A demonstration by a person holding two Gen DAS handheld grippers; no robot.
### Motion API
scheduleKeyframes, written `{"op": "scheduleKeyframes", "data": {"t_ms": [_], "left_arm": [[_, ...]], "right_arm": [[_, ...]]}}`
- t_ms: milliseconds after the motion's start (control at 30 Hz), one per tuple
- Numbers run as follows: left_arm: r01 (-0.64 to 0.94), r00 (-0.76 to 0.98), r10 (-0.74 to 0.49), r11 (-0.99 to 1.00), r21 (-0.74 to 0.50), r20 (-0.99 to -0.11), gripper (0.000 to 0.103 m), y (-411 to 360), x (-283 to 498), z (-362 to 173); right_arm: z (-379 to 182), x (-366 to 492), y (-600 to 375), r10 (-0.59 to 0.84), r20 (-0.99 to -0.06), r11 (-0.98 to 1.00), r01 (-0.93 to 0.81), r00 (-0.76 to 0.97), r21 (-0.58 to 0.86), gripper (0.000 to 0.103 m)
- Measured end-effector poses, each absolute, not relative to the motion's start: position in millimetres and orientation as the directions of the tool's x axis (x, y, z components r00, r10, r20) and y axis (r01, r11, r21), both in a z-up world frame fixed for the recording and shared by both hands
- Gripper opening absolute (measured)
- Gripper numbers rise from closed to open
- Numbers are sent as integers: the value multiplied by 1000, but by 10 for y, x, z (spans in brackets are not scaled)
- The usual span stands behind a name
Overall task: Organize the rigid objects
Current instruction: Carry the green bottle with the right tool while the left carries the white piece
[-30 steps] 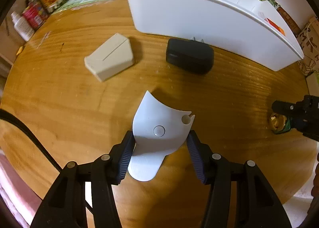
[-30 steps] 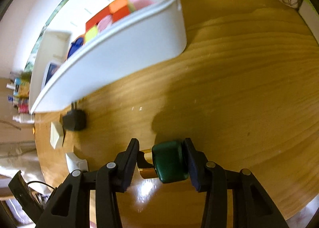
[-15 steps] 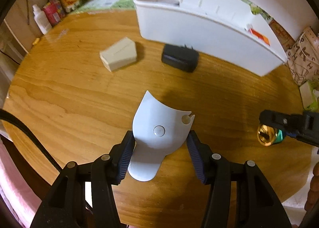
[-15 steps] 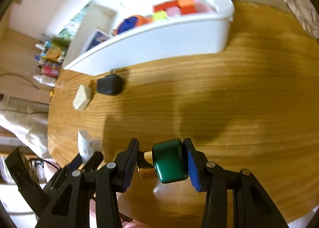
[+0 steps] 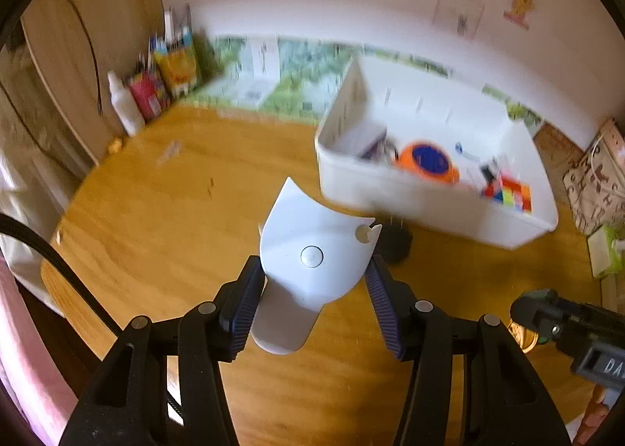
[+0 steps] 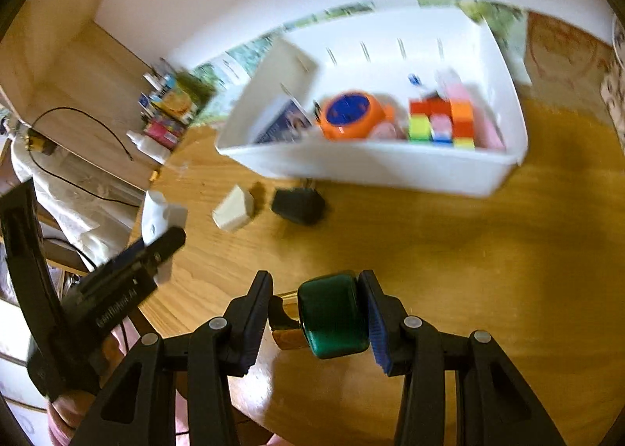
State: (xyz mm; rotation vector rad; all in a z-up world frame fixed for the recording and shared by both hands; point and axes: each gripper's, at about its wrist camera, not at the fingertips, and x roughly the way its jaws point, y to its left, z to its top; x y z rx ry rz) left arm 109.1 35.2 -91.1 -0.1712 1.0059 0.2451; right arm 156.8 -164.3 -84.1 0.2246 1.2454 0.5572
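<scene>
My left gripper is shut on a white curved plastic piece and holds it well above the wooden table. My right gripper is shut on a green bottle with a gold cap, also raised. The white bin ahead holds an orange and blue round thing, a colourful cube and a booklet. The bin also shows in the left wrist view. A beige block and a black charger lie on the table in front of the bin.
Bottles and cartons stand at the table's far left by a wooden panel. A patterned bag and a green-white box sit at the right edge. The left gripper shows in the right wrist view.
Both grippers have risen and tilted up with their objects, so the bin's inside is now in view. The table has dropped lower in both views.
</scene>
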Motion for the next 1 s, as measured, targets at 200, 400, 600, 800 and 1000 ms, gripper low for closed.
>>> {"op": "scheduleKeyframes", "data": {"t_ms": [200,400,600,800,1000], "left_arm": [[-262,580,168,965,12,-797,57,393,1362,-604],[-239,633,175,971,25,-754,57,382,1656,-435],[-203,667,158,979,27,-728,58,329,1939,-421],[-150,703,107,989,1,-703,58,222,2148,-439],[-84,752,26,995,-56,-658,58,127,2307,-457]], "right_arm": [[-652,1739,-1643,545,-791,828,-327,278,456,46],[-513,1959,-1606,551,-747,825,-380,373,419,46],[-531,2137,-1534,515,-728,843,-423,452,333,46],[-646,2291,-1479,491,-703,851,-456,515,260,46],[-750,2391,-1463,493,-669,845,-488,556,217,46]]}}
